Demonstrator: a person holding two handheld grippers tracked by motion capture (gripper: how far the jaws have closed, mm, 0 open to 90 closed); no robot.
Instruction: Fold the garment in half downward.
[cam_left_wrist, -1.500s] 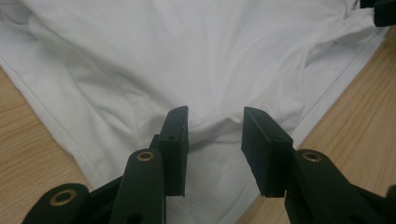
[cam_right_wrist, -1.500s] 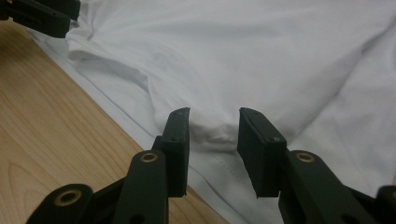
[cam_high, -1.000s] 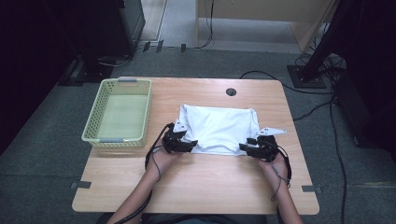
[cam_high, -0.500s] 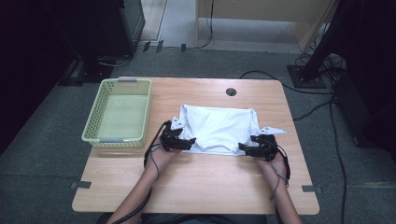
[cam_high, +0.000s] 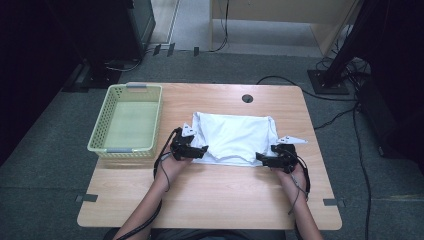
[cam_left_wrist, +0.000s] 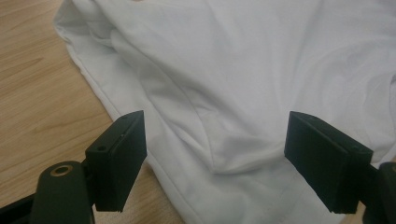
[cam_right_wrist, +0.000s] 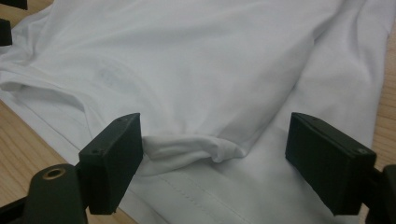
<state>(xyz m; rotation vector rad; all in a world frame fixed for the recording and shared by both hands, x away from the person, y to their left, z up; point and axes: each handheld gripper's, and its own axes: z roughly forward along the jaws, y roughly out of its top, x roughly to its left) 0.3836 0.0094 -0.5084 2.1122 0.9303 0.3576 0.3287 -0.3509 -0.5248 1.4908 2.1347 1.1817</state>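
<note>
Since the earlier frame little had shifted: both hands stayed at the near edge of the cloth (cam_high: 232, 137), and both sets of fingers had just been opening, the right more than the left. The cloth itself lay as before, spread white and folded in the middle of the table (cam_high: 210, 195), with the basket (cam_high: 102, 131) just to its left.

The left gripper (cam_high: 200, 149) sat at the cloth's near left corner. In its own view its fingers (cam_left_wrist: 119, 156) stood wide apart over the fabric — a soft fold and a stitched hem lay between them, but neither finger pressed on it. The right gripper (cam_high: 261, 158) sat at the near right corner. Its fingers (cam_right_wrist: 114, 158) were likewise wide apart; a small bunched ridge of cloth (cam_right_wrist: 187, 149) lay between them and reached the left finger, yet it was not clamped.

No brand, label or writing could be read on the cloth, the basket or the grippers — a faint round mark on the fabric (cam_right_wrist: 109, 74) was too dim to make out.
</note>
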